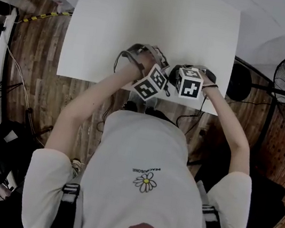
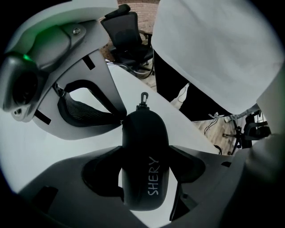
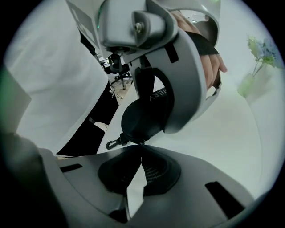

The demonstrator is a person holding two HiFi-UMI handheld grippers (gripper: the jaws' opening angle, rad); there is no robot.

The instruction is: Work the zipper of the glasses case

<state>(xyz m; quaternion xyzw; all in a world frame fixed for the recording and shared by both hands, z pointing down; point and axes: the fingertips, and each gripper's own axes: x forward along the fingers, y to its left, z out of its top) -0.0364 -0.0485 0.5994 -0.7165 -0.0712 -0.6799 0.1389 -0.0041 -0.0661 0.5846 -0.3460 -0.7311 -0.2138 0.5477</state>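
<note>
The black case [image 2: 143, 129], lettered SHERY, sits crosswise between the jaws of the left gripper [image 2: 144, 153]. The jaws are spread wide and press on the case's two long sides, so the case is clamped at about its middle. A small clip [image 2: 143, 99] sticks out from the case's end that points away from this gripper's camera.

Beside that same end, the right gripper [image 3: 141, 147] comes in from the side. Its jaws are pressed together, tip to tip, right at the case's edge. They pinch a tiny tab there, apparently the pull [image 3: 141, 143], with the clip just beside it.

Under the case is a white table [image 1: 146, 25]. The case is at the table's near edge, close to the person's white shirt [image 1: 149, 155]. Whether the case rests on the table cannot be told.
</note>
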